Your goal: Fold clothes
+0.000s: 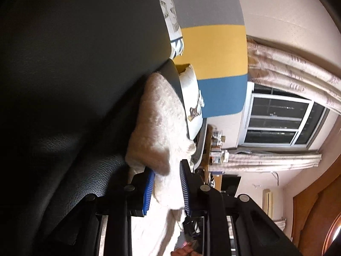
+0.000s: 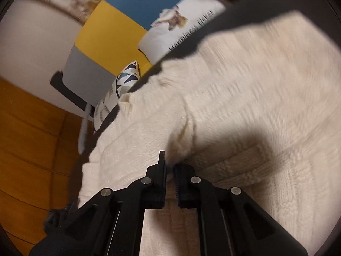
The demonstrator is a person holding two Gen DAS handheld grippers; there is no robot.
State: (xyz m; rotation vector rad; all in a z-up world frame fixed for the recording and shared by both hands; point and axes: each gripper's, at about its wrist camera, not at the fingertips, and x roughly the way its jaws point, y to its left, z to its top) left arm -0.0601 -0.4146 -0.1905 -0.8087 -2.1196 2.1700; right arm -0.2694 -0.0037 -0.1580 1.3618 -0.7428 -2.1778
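While right claw [image 2: 170,181] pinches cream sweater [image 2: 245,89], left claw [image 1: 166,189] grips sweater fold; no containers.

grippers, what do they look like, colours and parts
Both are black plastic frames with round silver bolt heads along their linkage bars. The left gripper has fingers lined with ribbed blue pads. The right gripper has black fingers, and its pads look dark.

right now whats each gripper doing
Left gripper: closed on a thick fold of the cream knit sweater.
Right gripper: shut, pinching the sweater's edge.
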